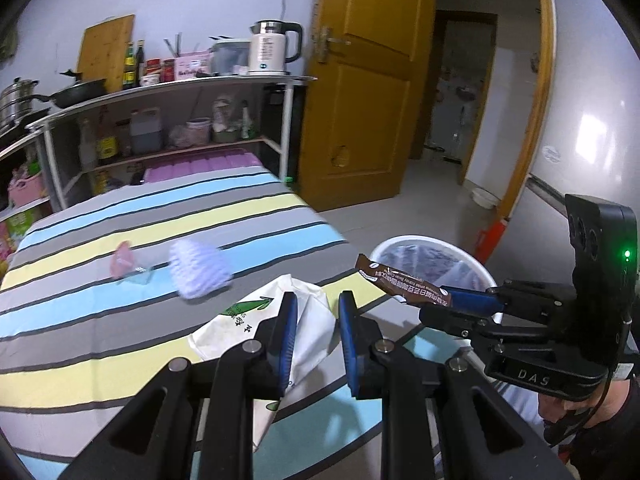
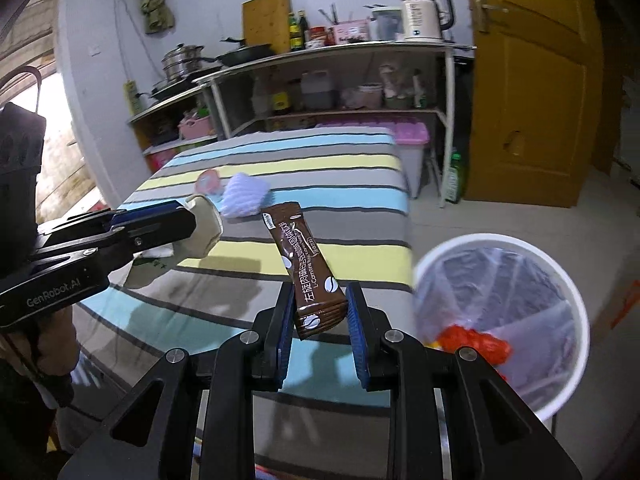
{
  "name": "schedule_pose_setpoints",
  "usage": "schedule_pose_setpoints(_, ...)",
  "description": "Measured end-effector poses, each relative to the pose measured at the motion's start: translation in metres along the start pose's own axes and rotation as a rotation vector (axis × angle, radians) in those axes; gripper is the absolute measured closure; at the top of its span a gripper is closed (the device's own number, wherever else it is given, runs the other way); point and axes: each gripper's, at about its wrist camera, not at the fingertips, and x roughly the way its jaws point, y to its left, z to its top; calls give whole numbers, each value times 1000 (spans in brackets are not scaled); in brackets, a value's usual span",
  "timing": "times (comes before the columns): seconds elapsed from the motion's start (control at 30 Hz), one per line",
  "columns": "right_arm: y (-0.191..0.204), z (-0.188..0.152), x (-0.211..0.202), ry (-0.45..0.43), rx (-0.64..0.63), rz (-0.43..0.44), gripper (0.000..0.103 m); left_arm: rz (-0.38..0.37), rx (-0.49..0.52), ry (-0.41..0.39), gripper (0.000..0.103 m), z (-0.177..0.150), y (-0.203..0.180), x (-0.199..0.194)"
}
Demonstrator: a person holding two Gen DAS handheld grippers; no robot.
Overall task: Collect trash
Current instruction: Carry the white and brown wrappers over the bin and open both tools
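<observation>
My right gripper point(image 2: 318, 312) is shut on a brown coffee sachet point(image 2: 306, 270) and holds it upright above the striped table point(image 2: 320, 168), left of the white trash bin point(image 2: 556, 276). The sachet also shows in the left wrist view point(image 1: 404, 284), in front of the bin point(image 1: 478, 268). My left gripper point(image 1: 318, 320) is shut on a white paper bag with green print point(image 1: 256, 320), lifted off the table; it shows cream-coloured in the right wrist view point(image 2: 204, 226).
A lilac foam fruit net point(image 1: 200, 268) and a pink lid on a clear cup point(image 1: 124, 262) lie on the striped cloth point(image 1: 120, 320). The bin holds a clear liner and red-orange trash point(image 2: 472, 342). A kitchen shelf point(image 1: 168, 120) stands behind, a wooden door point(image 1: 360, 100) to the right.
</observation>
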Motion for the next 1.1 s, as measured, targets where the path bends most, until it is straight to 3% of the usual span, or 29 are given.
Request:
schedule_pose_setpoints(0.43,-55,-16,-39,-33,90,-118,77,-119,67,26,81,19,-60,35)
schedule_pose_setpoints(0.87,-96,-29,-61,-55,165,-176,77,-197,151,27,81,37,-108,56)
schedule_pose_setpoints(1.1,-113,-35,-62,-45,198,-199,77,-247,142,51,81,40,-121,76)
